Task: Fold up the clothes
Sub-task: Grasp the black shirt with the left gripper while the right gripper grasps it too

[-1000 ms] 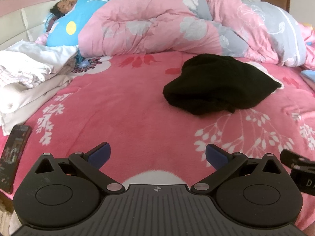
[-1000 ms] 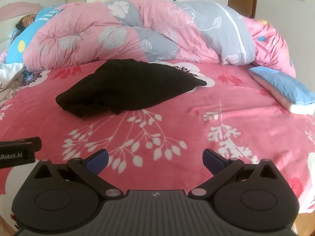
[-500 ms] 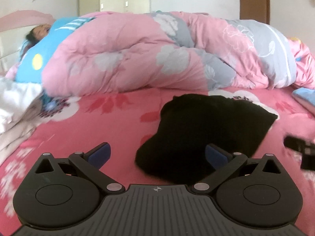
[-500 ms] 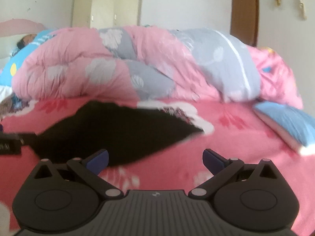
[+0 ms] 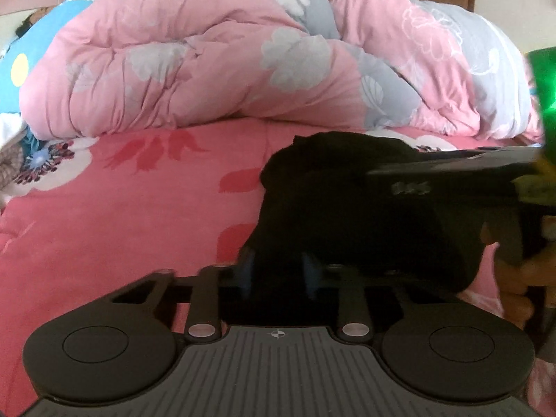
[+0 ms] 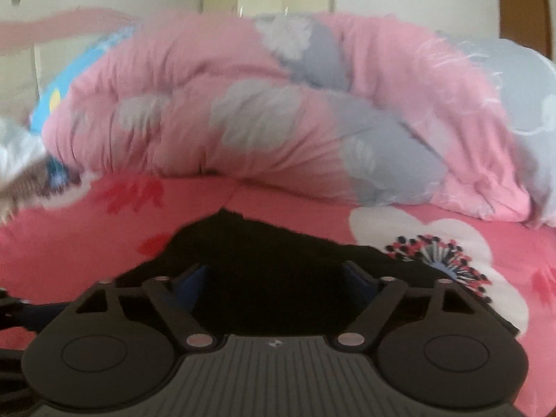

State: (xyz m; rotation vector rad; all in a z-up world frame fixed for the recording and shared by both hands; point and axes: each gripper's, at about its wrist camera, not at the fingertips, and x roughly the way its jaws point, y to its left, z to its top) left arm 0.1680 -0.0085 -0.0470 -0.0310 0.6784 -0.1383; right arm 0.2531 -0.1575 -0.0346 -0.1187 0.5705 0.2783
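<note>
— Pink bed cover (image 5: 121, 215) under us, black garment (image 5: 347, 208) bunched mid-bed, before the rolled quilt (image 5: 215, 59). Our left gripper (image 5: 278, 274) has just closed, pinching its near edge.
— Right gripper (image 6: 278, 278) has been closing, cloth between wide jaws, pads seemingly not pressing yet. We should grip, then lift together, evenly.
— Containers?
— We see none
</note>
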